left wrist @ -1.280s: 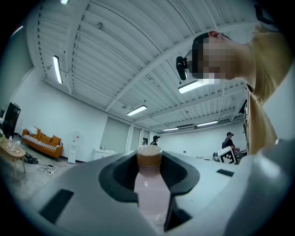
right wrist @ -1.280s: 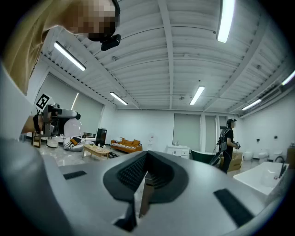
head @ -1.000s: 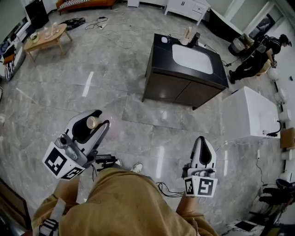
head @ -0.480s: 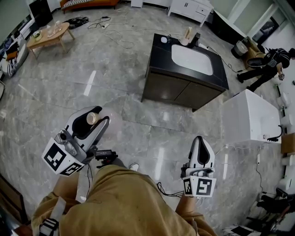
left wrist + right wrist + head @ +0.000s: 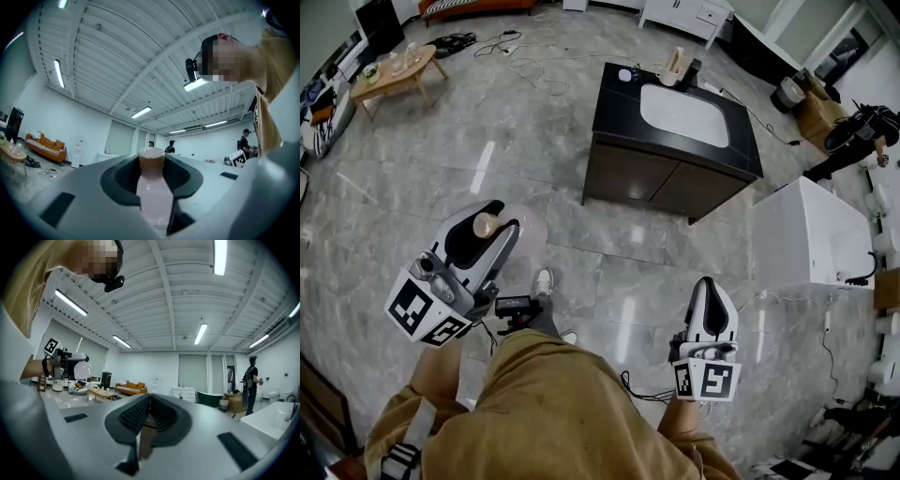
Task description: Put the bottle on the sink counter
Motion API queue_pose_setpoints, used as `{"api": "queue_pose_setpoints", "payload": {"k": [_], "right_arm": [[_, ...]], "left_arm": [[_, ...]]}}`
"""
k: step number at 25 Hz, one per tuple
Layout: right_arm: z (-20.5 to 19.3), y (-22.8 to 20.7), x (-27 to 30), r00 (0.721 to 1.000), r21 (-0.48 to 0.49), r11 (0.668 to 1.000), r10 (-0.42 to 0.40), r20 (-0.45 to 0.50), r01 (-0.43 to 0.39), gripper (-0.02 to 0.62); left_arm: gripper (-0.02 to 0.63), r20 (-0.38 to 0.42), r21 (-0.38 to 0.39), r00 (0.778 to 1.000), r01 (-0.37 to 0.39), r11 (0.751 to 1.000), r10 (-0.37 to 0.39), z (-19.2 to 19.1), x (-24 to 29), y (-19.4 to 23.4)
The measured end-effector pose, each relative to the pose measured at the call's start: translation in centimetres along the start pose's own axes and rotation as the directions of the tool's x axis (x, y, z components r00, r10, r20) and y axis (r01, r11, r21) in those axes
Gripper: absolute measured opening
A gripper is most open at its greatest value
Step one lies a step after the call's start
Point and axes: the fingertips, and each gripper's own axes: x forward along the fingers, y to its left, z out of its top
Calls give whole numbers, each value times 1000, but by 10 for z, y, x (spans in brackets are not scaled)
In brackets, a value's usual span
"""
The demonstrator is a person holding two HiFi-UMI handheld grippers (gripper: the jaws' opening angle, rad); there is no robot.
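The bottle (image 5: 152, 187) is kept clamped in the left gripper (image 5: 500, 223).
1 shoe (image 5: 544, 281) has been moved up beside it; the right gripper (image 5: 711, 285) is kept closed, empty.

Beneath our left tongs (image 5: 485, 232) the floor (image 5: 534, 141) is glossy, marbled grey, with bright reflections. The bottle (image 5: 152, 192) in them looks like smooth, translucent plastic. Ahead of them, the sink tabletop (image 5: 614, 108) is dark and polished, its basin (image 5: 684, 117) glossy white.

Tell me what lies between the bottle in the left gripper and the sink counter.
Only bare grey marble floor, seen in the head view; nothing stands between the bottle and the sink counter.
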Motion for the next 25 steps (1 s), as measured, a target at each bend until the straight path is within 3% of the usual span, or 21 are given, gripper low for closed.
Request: {"api": "queue_pose_setpoints", "payload": {"k": [9, 16, 25], "right_arm": [[-10, -21, 44, 999, -11, 999, -35, -20, 35, 6], [-2, -25, 125, 999, -11, 999, -30, -30, 30, 6], [14, -14, 227, 996, -23, 997, -72, -44, 71, 6]], "left_arm": [[129, 1, -4, 999, 35, 999, -35, -15, 51, 37], [129, -26, -4, 998, 55, 999, -55, -17, 99, 96], [129, -30, 3, 990, 139, 990, -139, -11, 159, 178]]}}
